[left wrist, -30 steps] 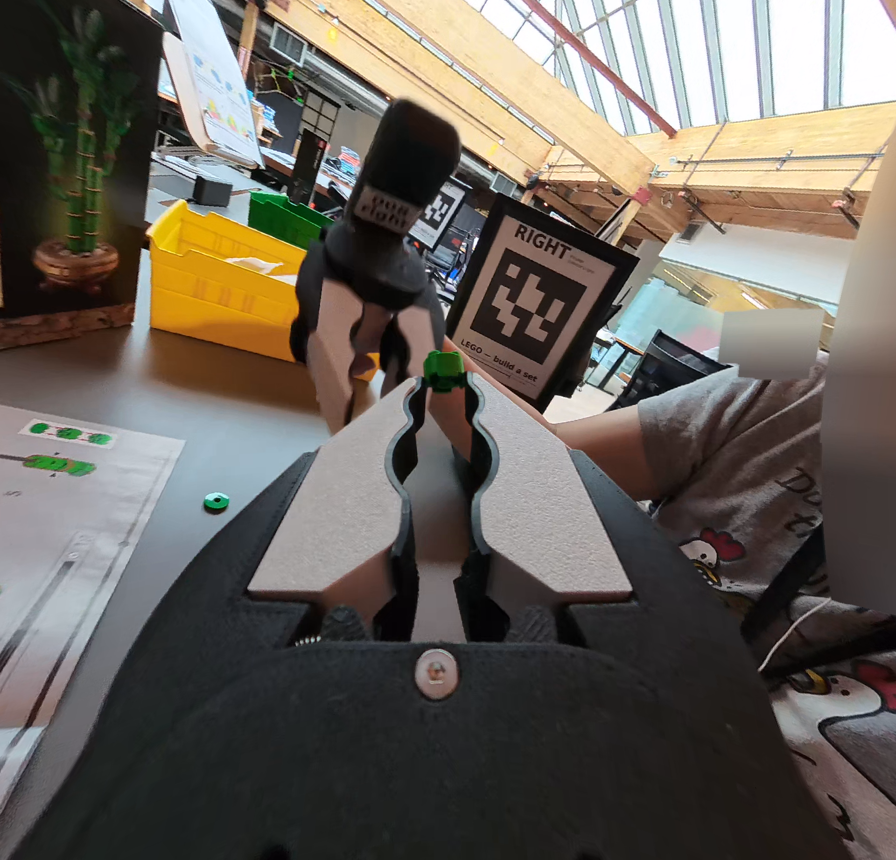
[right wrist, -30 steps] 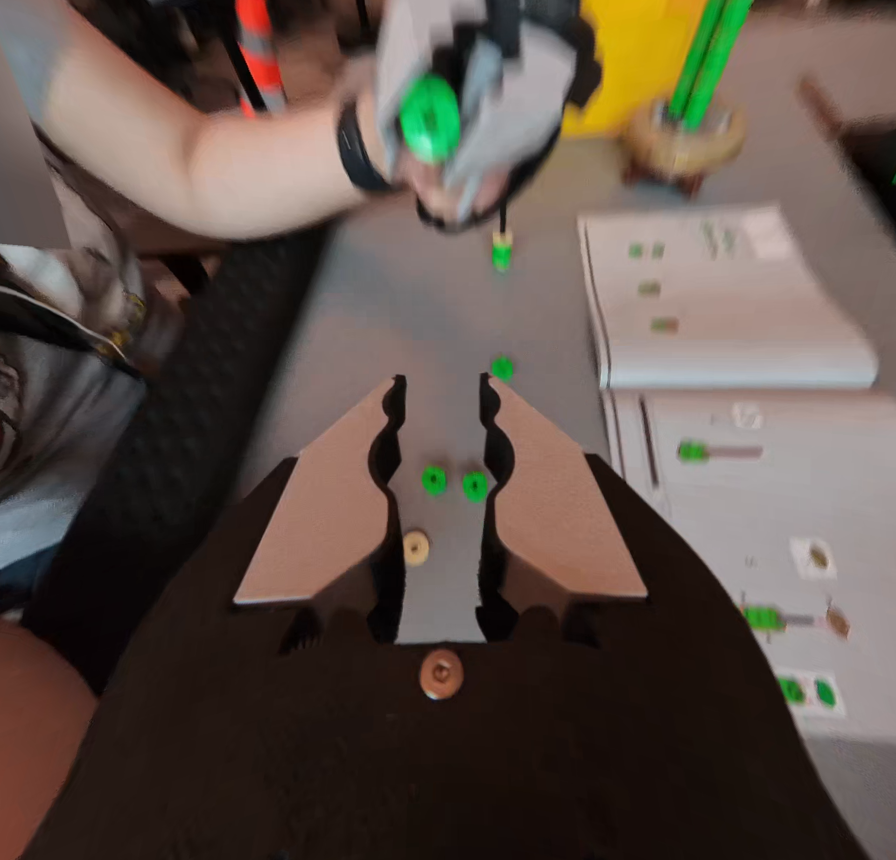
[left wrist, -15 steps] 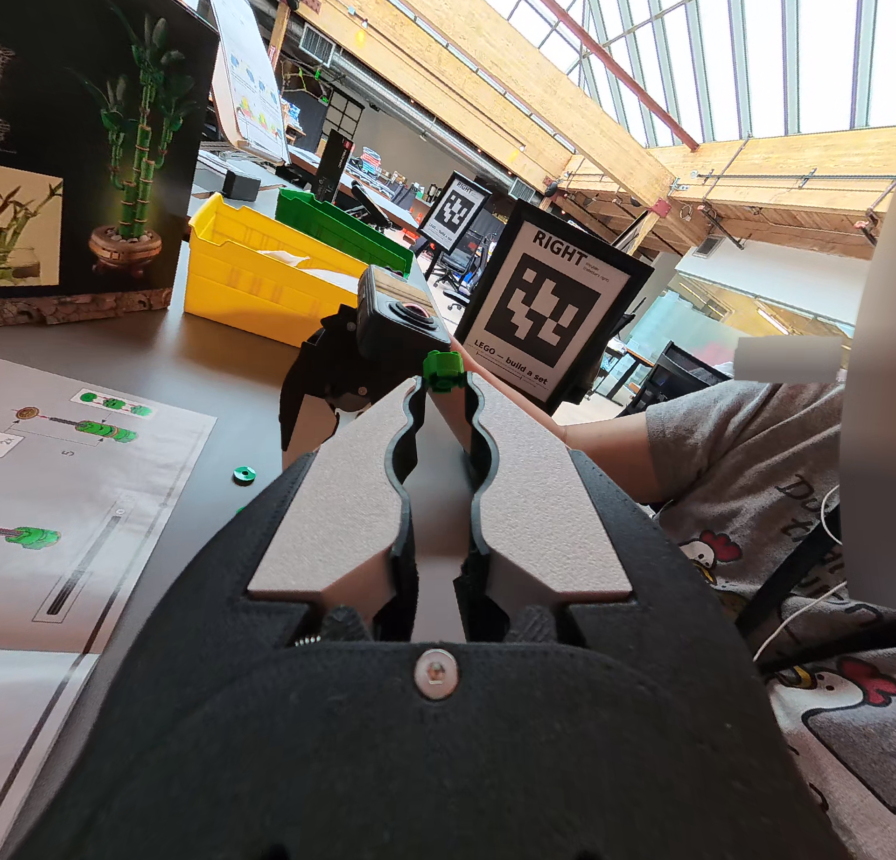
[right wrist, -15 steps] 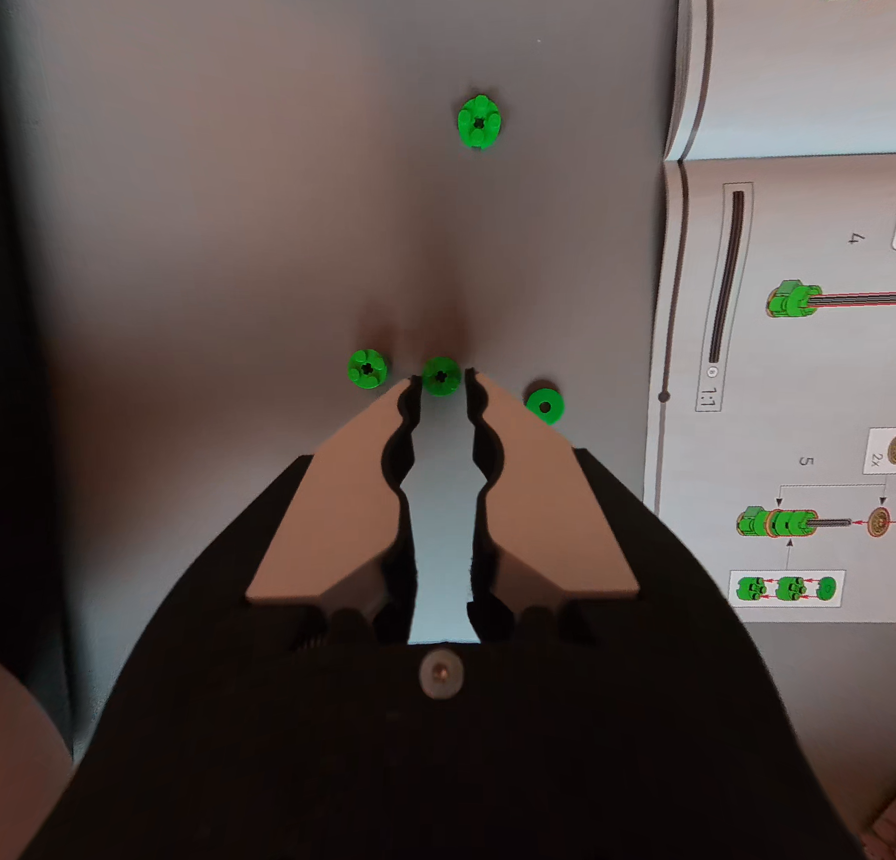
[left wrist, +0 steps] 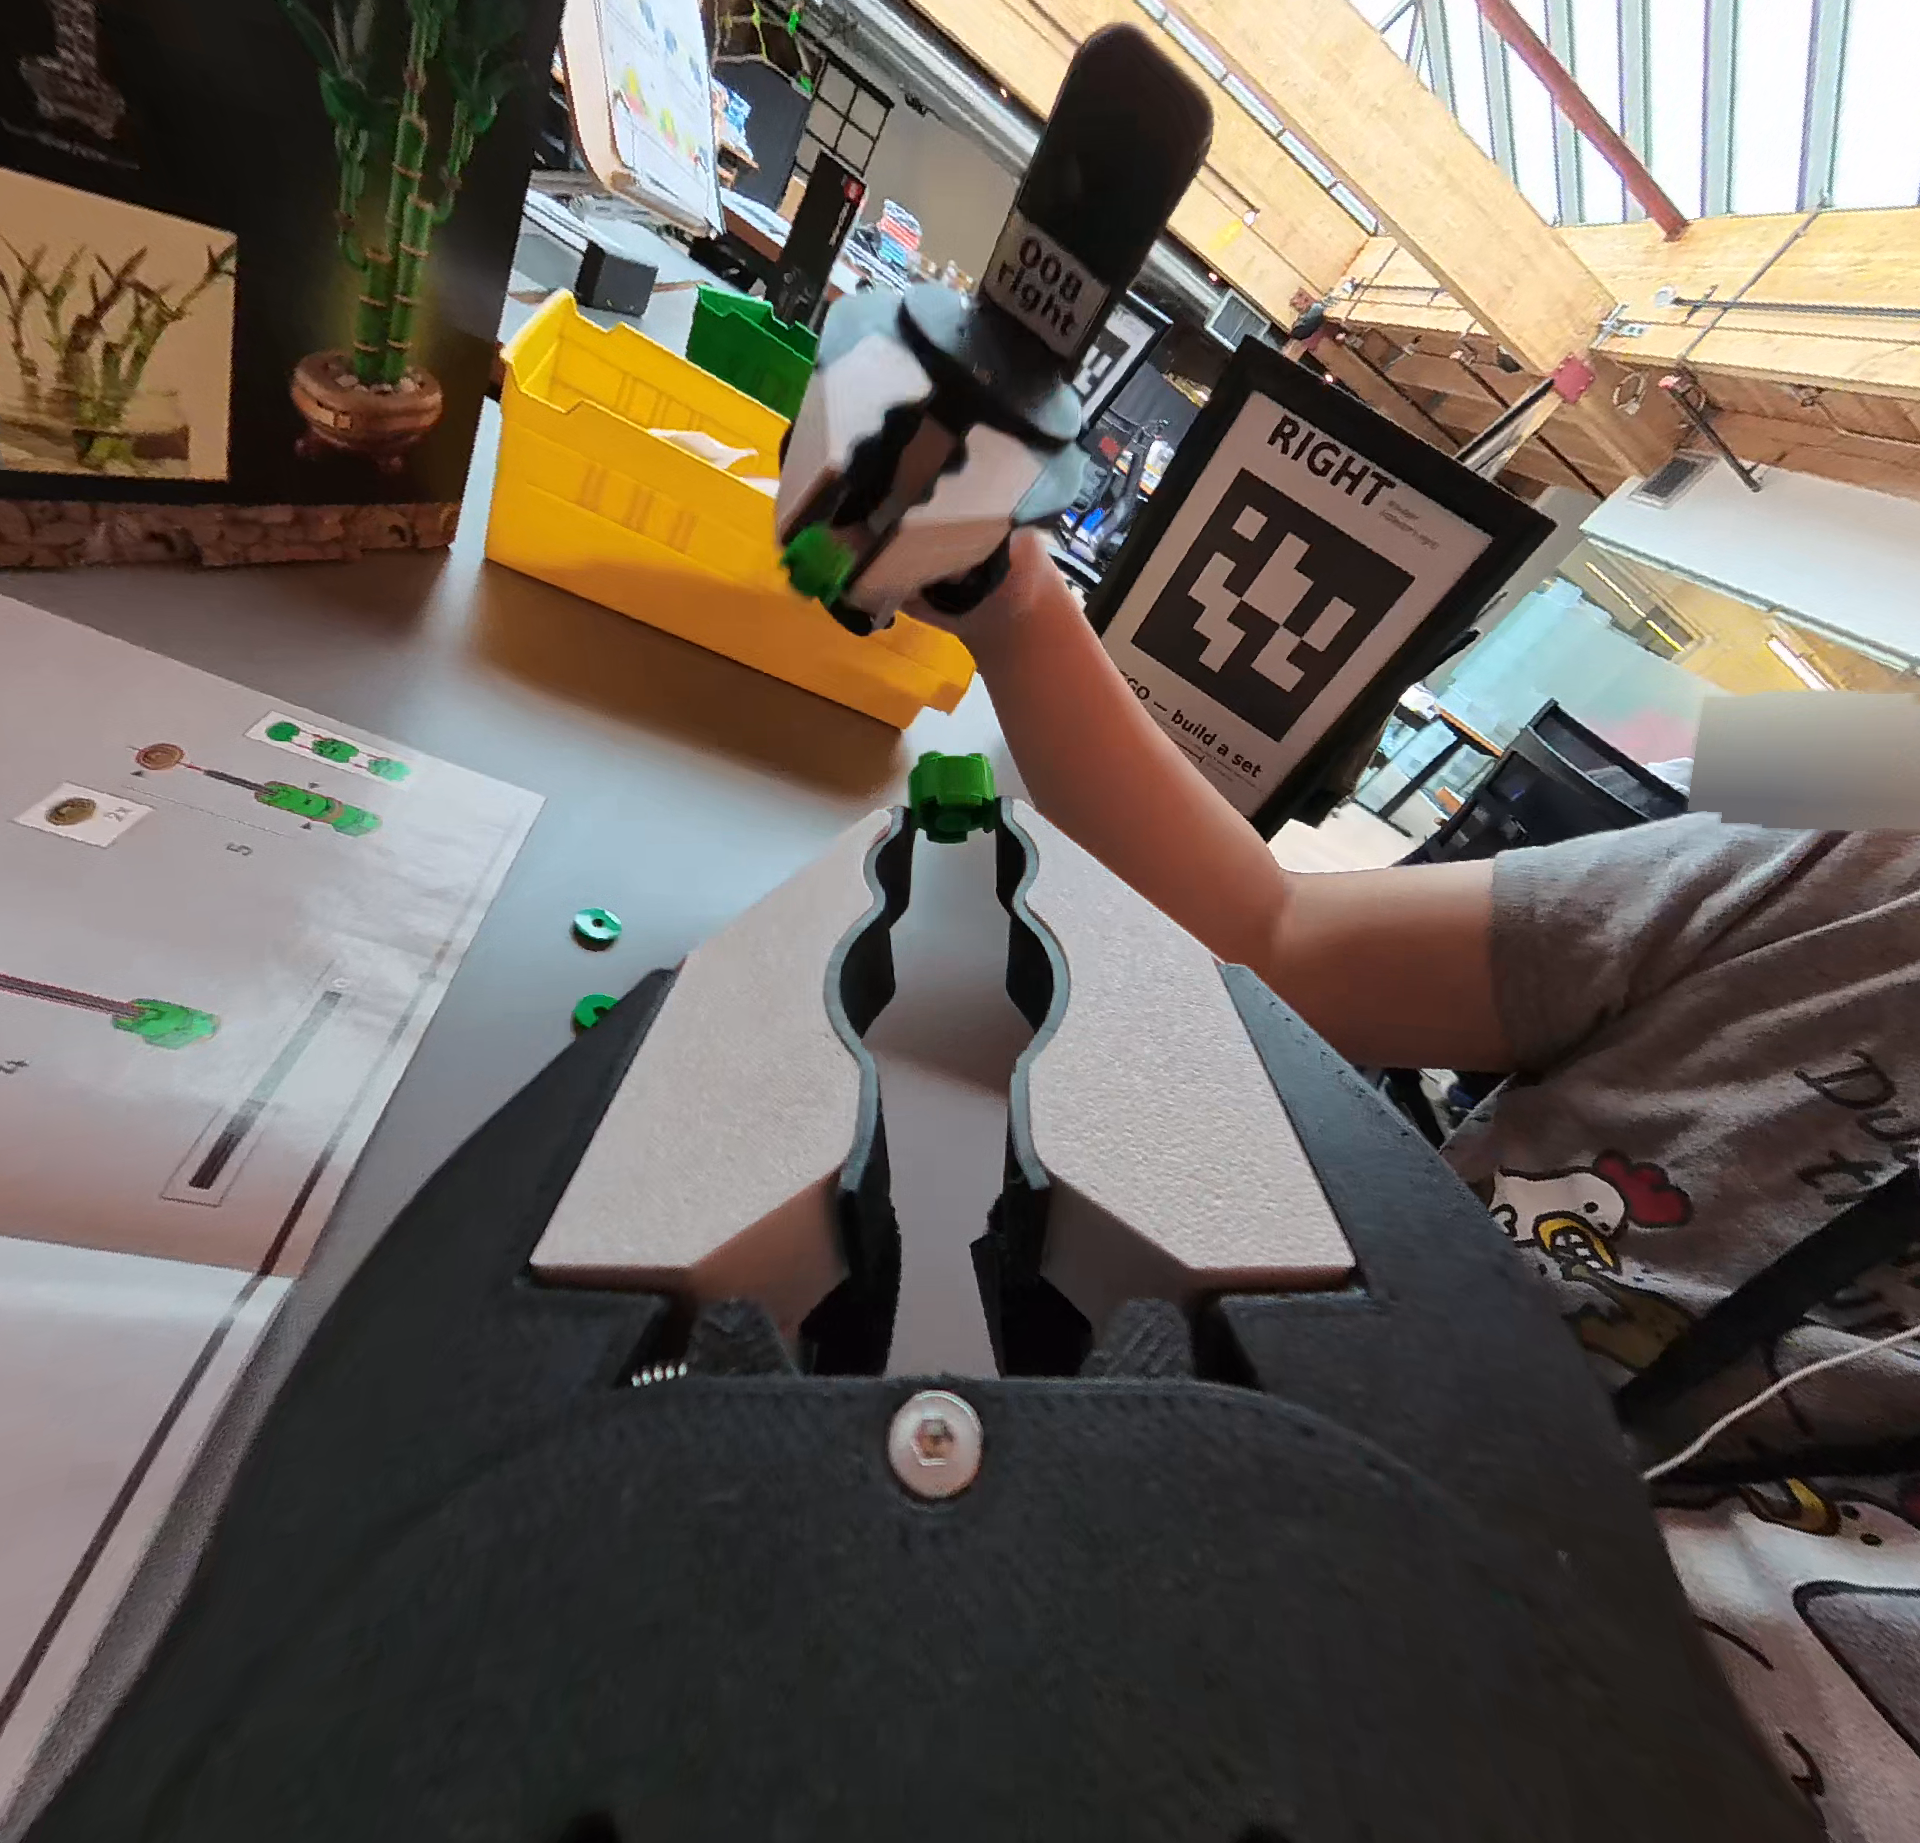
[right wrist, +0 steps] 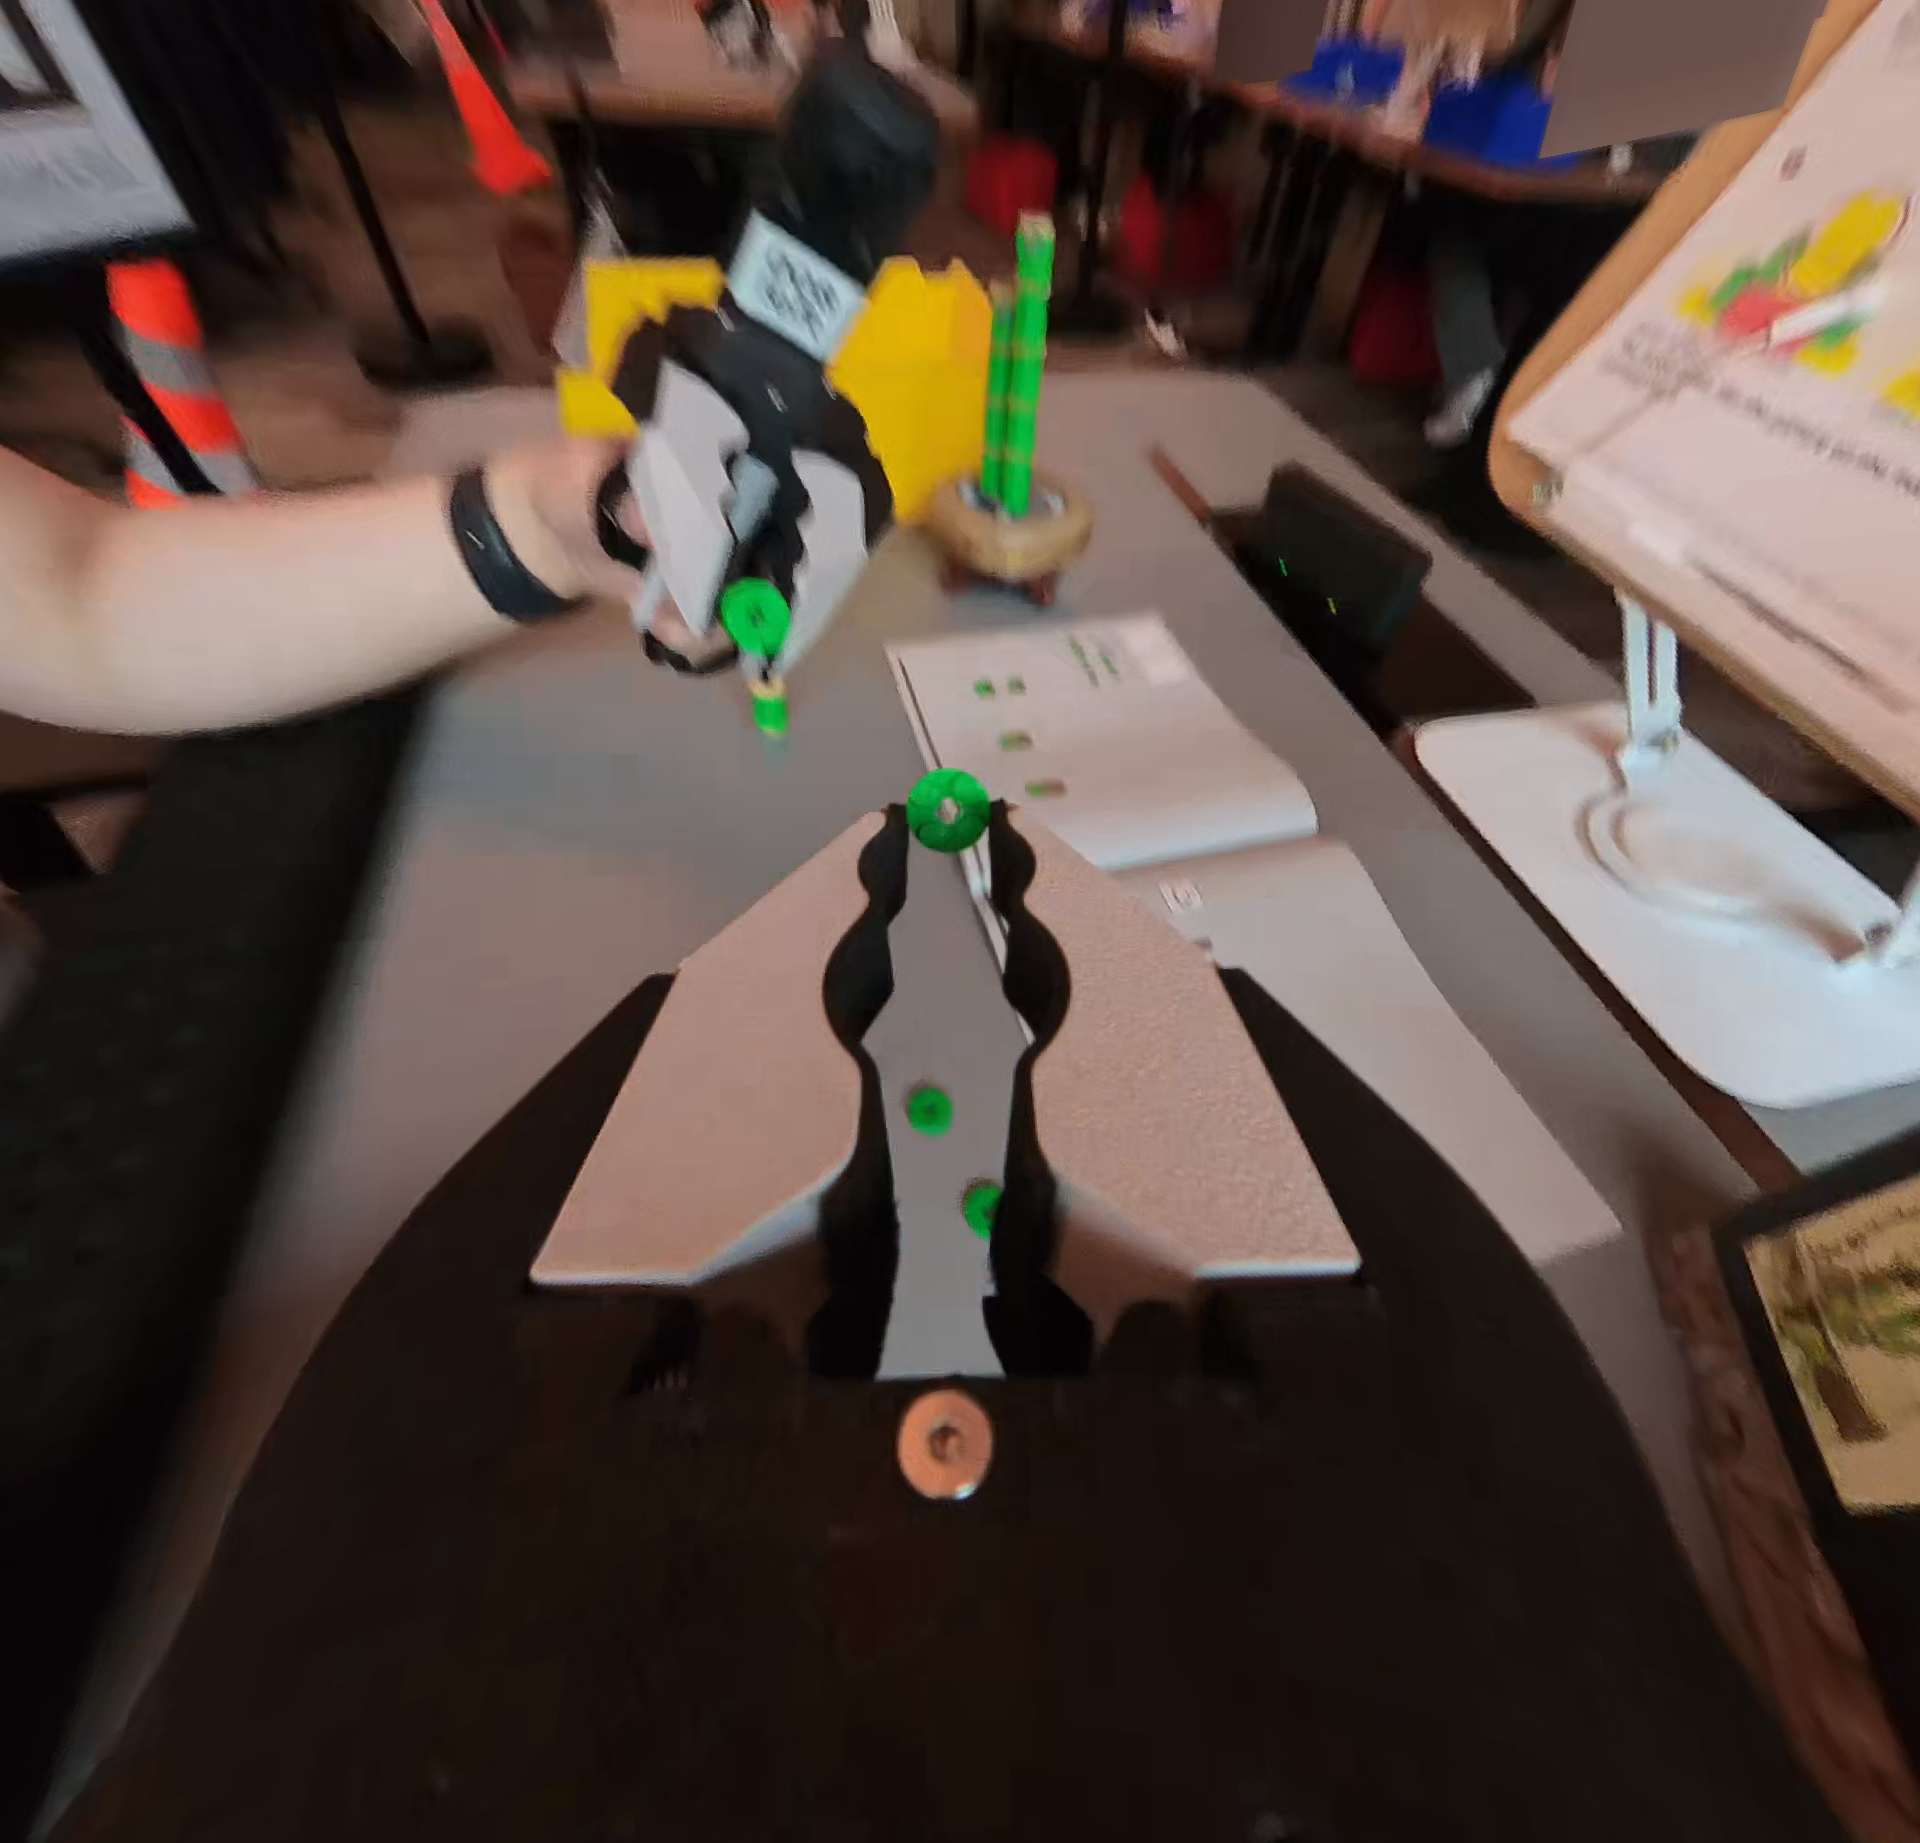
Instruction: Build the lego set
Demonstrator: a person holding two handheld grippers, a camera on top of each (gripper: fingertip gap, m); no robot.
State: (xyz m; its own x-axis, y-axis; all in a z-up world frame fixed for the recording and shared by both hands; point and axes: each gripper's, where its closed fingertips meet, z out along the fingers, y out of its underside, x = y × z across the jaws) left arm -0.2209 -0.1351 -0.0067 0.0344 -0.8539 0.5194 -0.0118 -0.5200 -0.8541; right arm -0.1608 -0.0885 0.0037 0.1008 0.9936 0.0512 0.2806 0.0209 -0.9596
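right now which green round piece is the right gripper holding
The green round piece pinched at the right gripper tips, hole facing the camera. Two others lie loose on the table.

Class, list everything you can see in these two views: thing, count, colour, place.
held round pieces: two, green, one in each tongs' tips
loose round pieces: two, green, on table beside booklet
booklet: one, white, open on table
yellow bin: one, behind booklet
green bin: one, beyond yellow bin
set box: one, black, standing behind booklet
bamboo model: one, green, potted, on table
left tongs: one, gripping
right tongs: one, gripping
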